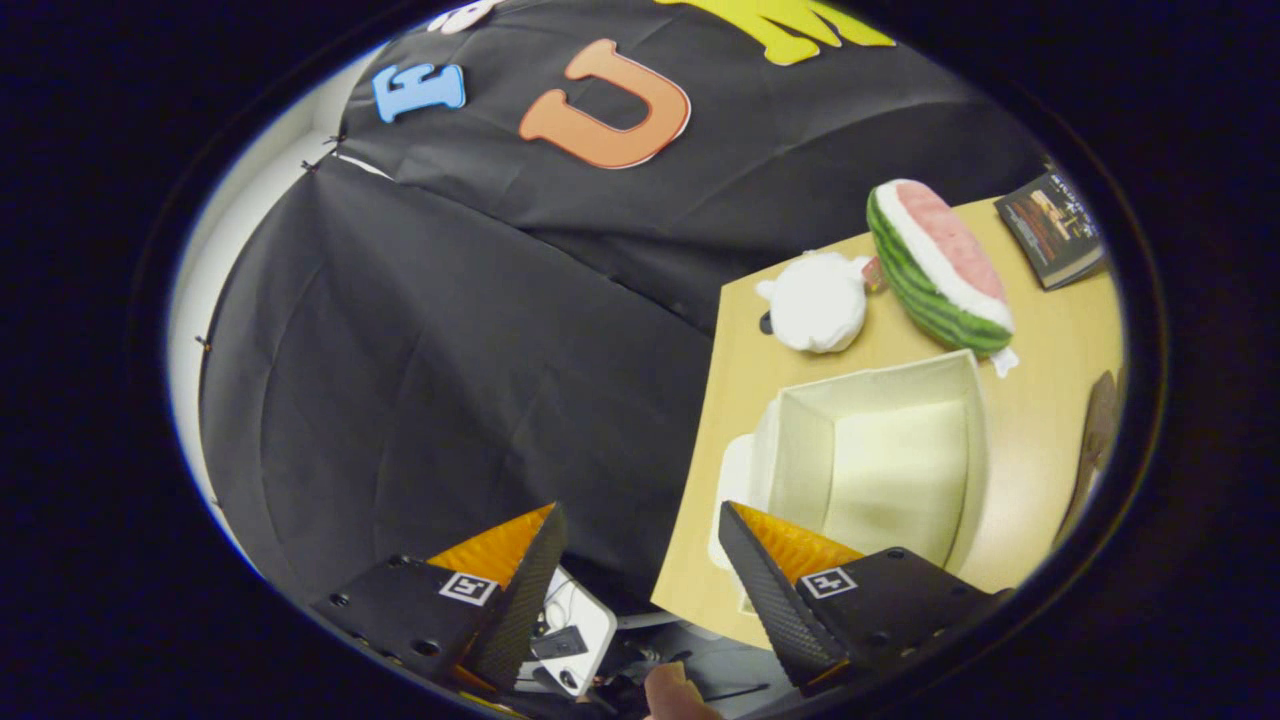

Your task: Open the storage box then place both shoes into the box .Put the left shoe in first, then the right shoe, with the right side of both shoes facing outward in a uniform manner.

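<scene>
Gripper view, tilted steeply.

- Gripper (635,560): fingers spread wide apart, nothing between them, holding nothing. One finger lies over the near end of the storage box; the other hangs off the table's edge, against the black cloth wall (450,350).
- Storage box (880,455): pale cream, open, interior bare. Stands on the table just beyond the fingers. A pale flap or lid part (733,480) shows at its side toward the table edge; which it is cannot be told.
- Table (1040,420): light wood top.
- White plush toy (818,300): on the table beyond the box, near the table edge.
- Watermelon-slice plush (940,265): just beside the white toy, past the box.
- Book (1052,230): dark cover, lying flat, well beyond the watermelon plush.
- Brown object (1095,430): beside the box on its far side, too cut off to identify.
- Fingertip (672,690): a person's, below the fingers.
- White device (585,630): with cables, below table level, between the fingers.
</scene>
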Demonstrator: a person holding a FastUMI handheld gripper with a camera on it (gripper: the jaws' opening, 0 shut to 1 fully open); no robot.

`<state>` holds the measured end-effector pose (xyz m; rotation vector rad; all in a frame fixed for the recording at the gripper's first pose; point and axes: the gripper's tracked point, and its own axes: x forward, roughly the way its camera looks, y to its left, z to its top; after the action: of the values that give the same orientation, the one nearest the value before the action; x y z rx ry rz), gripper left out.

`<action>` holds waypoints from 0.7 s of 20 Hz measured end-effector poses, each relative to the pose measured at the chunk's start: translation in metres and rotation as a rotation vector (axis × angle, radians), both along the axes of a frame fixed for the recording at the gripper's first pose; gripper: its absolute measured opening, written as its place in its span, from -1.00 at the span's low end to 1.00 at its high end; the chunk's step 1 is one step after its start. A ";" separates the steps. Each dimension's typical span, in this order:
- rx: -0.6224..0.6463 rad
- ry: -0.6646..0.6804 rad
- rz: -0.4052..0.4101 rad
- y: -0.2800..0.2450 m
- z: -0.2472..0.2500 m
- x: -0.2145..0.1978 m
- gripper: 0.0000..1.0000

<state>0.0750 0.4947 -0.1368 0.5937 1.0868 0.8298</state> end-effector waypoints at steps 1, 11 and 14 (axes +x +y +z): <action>-0.038 -0.015 -0.009 -0.020 -0.005 0.004 0.88; -0.307 -0.042 -0.085 -0.214 -0.088 0.037 0.88; -0.359 -0.015 -0.108 -0.259 -0.116 0.039 0.88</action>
<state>0.1144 0.2361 -0.2532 0.3400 1.1465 0.5274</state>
